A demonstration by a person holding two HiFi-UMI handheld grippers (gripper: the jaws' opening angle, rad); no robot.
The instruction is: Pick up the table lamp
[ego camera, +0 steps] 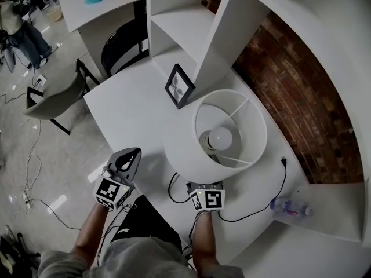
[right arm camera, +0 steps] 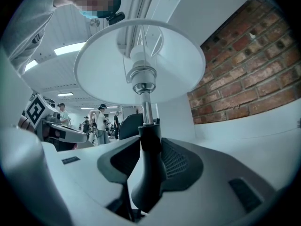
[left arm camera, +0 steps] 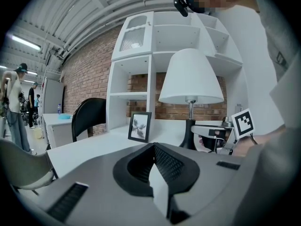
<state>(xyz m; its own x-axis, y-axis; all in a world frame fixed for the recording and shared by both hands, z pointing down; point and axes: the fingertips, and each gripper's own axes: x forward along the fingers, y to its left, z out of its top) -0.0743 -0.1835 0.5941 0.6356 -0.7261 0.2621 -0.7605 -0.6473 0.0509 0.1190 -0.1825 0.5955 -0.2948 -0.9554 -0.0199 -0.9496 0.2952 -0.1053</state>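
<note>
Fig. Grasp phase, lamp pick-up. The table lamp (ego camera: 231,126) stands upright on the white desk (ego camera: 133,106), near the brick wall and just beside the shelf unit (ego camera: 191,28). Its shade hides the base from the head view.

R. gripper (right arm camera: 149,147) is held level, with its jaws clamped at part width on the lamp's black neck (right arm camera: 146,173), low down, just above the base. L. gripper (left arm camera: 153,149) is well apart at the desk's front edge, jaws together w/ nothing in them.

Technique (judgement): the load is prob. top-heavy — wide shade (right arm camera: 141,65) over a slim stem — so the grip should be firm before any lift, and the rise straight up w/o wrist roll, or the lamp may pivot in the pads. The cord (ego camera: 272,204) trails across the desk to a loose plug, so it needs watching for drag. The shade edge sits close to the shelf upright and picture frame (ego camera: 179,86) — worth avoiding any sideways swing. The free L. gripper could steady the stem if it tips.
</note>
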